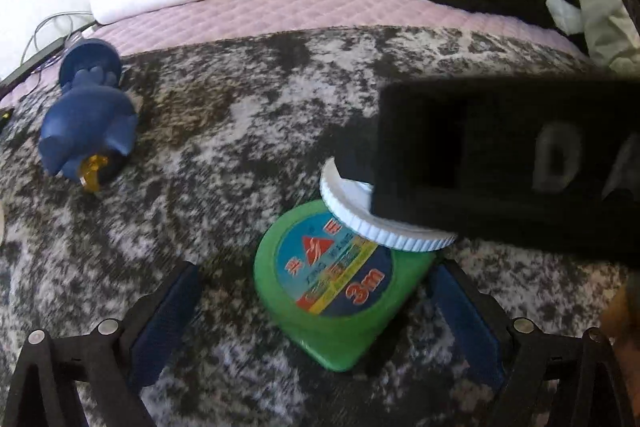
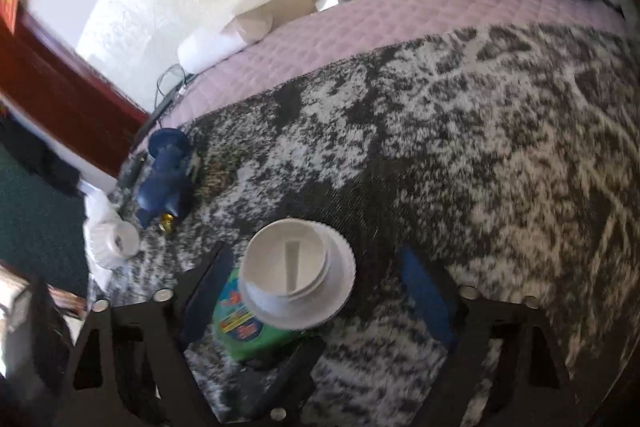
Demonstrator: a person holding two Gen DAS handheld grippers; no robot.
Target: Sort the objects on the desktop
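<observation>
While the left fingers (image 1: 316, 291) are standing wide around the green tape measure (image 1: 340, 287) on the mottled blanket (image 1: 240, 131), the right fingers (image 2: 320, 275), also wide, are hovering by the white lid (image 2: 300, 279) over it, the blue toy (image 1: 88, 123) lying well apart, sorting undecided.

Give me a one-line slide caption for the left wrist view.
Open left gripper straddles green tape measure; white lid overlaps it, blue toy lies aside.

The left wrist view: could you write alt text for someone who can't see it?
A green tape measure lies on a mottled grey blanket between the open left tool. A white ribbed cap overlaps its far edge, under the black right tool; a blue toy figure lies far left.
</observation>
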